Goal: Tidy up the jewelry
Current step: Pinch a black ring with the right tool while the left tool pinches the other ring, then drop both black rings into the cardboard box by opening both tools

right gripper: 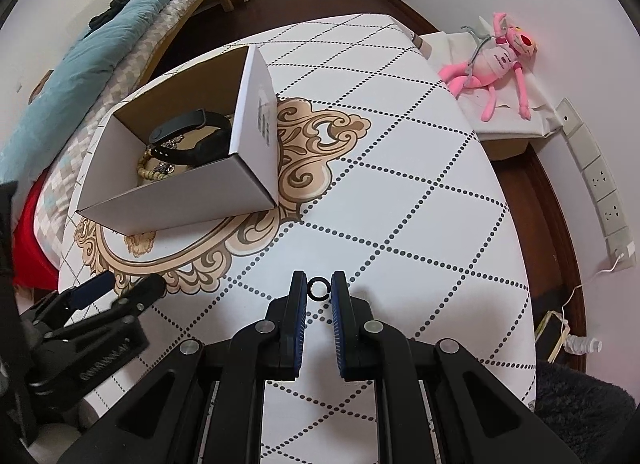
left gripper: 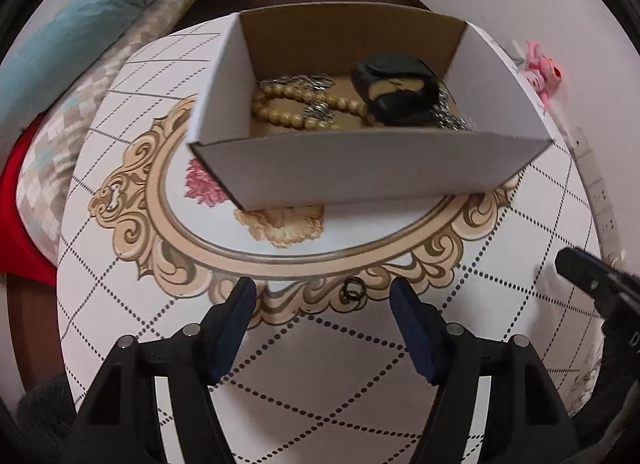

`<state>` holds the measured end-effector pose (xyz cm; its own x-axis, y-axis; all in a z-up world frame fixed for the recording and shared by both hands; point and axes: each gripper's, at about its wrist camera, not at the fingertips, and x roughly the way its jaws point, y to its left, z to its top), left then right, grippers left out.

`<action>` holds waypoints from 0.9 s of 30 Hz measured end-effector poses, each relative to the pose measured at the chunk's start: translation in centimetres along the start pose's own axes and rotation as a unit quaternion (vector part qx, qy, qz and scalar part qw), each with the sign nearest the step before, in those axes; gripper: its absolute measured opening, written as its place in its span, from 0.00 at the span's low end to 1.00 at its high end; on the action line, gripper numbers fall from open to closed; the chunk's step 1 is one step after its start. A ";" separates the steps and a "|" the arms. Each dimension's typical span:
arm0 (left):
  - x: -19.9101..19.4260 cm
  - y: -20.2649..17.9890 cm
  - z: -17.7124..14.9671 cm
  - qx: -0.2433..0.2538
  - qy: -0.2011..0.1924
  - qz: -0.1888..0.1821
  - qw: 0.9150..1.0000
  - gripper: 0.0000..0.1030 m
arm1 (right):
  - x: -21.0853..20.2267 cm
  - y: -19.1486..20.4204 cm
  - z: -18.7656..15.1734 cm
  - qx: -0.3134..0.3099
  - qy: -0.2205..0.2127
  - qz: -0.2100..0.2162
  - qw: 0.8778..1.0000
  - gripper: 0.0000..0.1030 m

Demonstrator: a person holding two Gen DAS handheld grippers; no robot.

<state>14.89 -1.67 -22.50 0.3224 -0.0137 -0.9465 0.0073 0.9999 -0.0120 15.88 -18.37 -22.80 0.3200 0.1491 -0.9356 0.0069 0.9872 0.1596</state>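
Note:
An open white cardboard box (left gripper: 360, 179) stands on the patterned table and holds a beaded bracelet (left gripper: 288, 103), a black wristband (left gripper: 396, 87) and silver chains. The box also shows in the right wrist view (right gripper: 168, 199). A small dark ring (left gripper: 353, 288) lies on the table between and just ahead of my open left gripper (left gripper: 322, 296). In the right wrist view a black ring (right gripper: 319, 288) sits between the fingertips of my right gripper (right gripper: 319, 284), whose jaws are narrowly apart around it. Whether the pads touch it I cannot tell. My left gripper (right gripper: 124, 288) shows there at the left.
The round table (right gripper: 400, 183) has a white cloth with dotted diamonds and a gold ornament. A bed with blue bedding (right gripper: 100, 43) lies at the left. A pink plush toy (right gripper: 496, 63) rests on a low box at the right. Wall sockets (right gripper: 600, 183) are at the right.

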 end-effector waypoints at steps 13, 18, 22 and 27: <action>-1.4 -1.1 -0.6 0.017 -0.021 -0.025 0.999 0.10 | -0.9 0.4 0.2 -0.006 -0.008 0.005 1.000 0.13; -6.3 0.1 0.7 0.001 -0.052 -0.064 0.997 0.10 | -2.8 1.1 1.2 -0.011 -0.026 0.030 0.999 0.12; -8.7 1.8 3.7 -0.019 -0.058 -0.091 0.994 0.10 | -3.8 1.9 3.8 -0.012 -0.038 0.064 0.997 0.12; -7.8 3.0 8.8 -0.032 -0.033 -0.101 0.994 0.10 | -3.8 3.9 8.3 -0.031 -0.034 0.097 0.994 0.13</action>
<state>20.69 1.39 -12.27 0.3818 -0.2127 -0.8994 0.0180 0.9747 -0.2229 22.55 -15.56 -15.98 0.3734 0.3351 -0.8650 -0.1183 0.9421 0.3139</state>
